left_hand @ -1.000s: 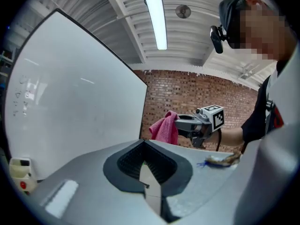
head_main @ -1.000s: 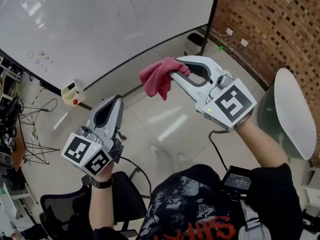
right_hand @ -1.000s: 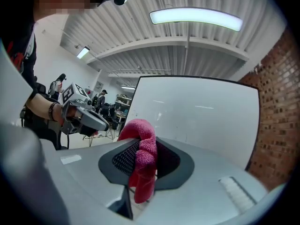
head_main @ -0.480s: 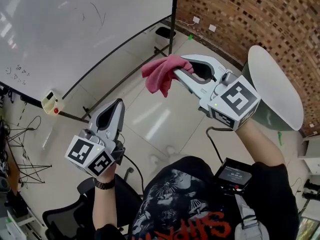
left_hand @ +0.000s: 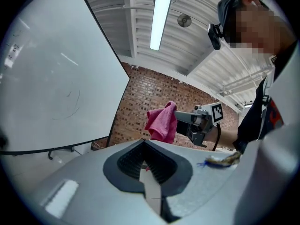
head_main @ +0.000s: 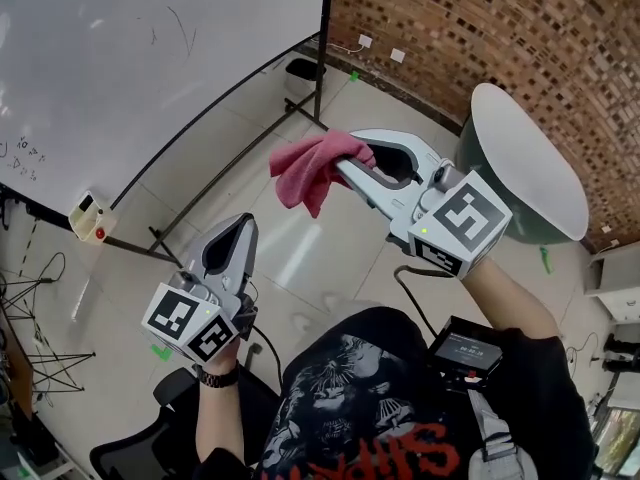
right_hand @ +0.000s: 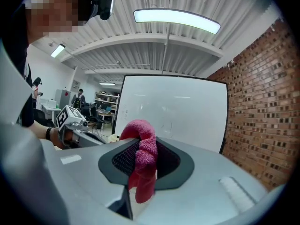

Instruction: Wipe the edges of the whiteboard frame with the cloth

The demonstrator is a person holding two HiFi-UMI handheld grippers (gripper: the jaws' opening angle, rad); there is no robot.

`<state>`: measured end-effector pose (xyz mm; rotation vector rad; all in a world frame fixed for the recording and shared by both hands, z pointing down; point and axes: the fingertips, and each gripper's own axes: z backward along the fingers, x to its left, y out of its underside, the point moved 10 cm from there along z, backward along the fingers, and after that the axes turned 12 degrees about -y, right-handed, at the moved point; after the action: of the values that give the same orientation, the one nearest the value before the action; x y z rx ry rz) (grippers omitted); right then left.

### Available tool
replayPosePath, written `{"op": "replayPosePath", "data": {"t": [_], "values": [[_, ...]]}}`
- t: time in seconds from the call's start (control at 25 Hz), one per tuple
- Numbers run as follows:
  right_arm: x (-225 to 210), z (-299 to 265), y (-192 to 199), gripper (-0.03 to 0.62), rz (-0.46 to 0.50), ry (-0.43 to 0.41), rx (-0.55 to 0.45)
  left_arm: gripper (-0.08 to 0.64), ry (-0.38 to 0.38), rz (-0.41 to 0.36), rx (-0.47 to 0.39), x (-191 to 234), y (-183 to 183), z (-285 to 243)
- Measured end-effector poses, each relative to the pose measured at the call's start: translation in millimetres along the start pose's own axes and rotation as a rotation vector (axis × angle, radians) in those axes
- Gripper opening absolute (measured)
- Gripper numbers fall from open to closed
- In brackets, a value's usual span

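Your right claw [head_main: 345,164] was clamped on a bunched fold of the pink terry cloth [head_main: 305,168], which you held up in the air, well apart from the large white whiteboard [head_main: 120,58] and touching none of its thin black frame [head_main: 325,28]. Your left claw [head_main: 241,223] was closed on nothing and hung lower, beside your body. The main risk, as I judged it, was the grip: most of the cloth drooped to 1 side of the jaws, so dragging it along an edge could tug it free, or let the hard claw tip scrape the frame instead of the fabric. If the cloth strayed inward it could smear the faint marker writing [head_main: 20,150] near the lower left of the board. A firm push might also rock the board on its dark floor stand [head_main: 160,238], though I could not tell how steady that stand was. The small cream box with a red button [head_main: 86,218] sat at the lower edge and could be knocked off in a pass along it. Much was out of sight: the head view cut off the top and left edges of the frame, and the right gripper view hid the bottom edge behind the claw body. How deep the cloth sat between the jaws was unclear. The white rounded object [head_main: 525,158] by the red brick wall [head_main: 480,28] was too partial to name.
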<state>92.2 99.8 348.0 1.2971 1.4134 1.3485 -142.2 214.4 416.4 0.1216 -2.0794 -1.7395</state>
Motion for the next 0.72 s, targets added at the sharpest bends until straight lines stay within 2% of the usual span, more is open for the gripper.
{"op": "replayPosePath", "data": {"t": [0.16,0.36,0.52,0.72], "values": [[-5,13,10,0.077,0.015,0.053,0.027,0.002,0.073,0.0,0.015,-13,3,-25],[-36,39,38,0.078,-0.054,0.103,0.012,0.002,0.144,0.027,0.082,-38,22,-74],[-94,79,75,0.078,-0.112,0.146,-0.017,0.002,0.19,0.05,0.159,-71,45,-150],[-188,148,122,0.077,-0.175,0.254,-0.035,0.002,0.246,0.073,0.134,-107,44,-270]]}}
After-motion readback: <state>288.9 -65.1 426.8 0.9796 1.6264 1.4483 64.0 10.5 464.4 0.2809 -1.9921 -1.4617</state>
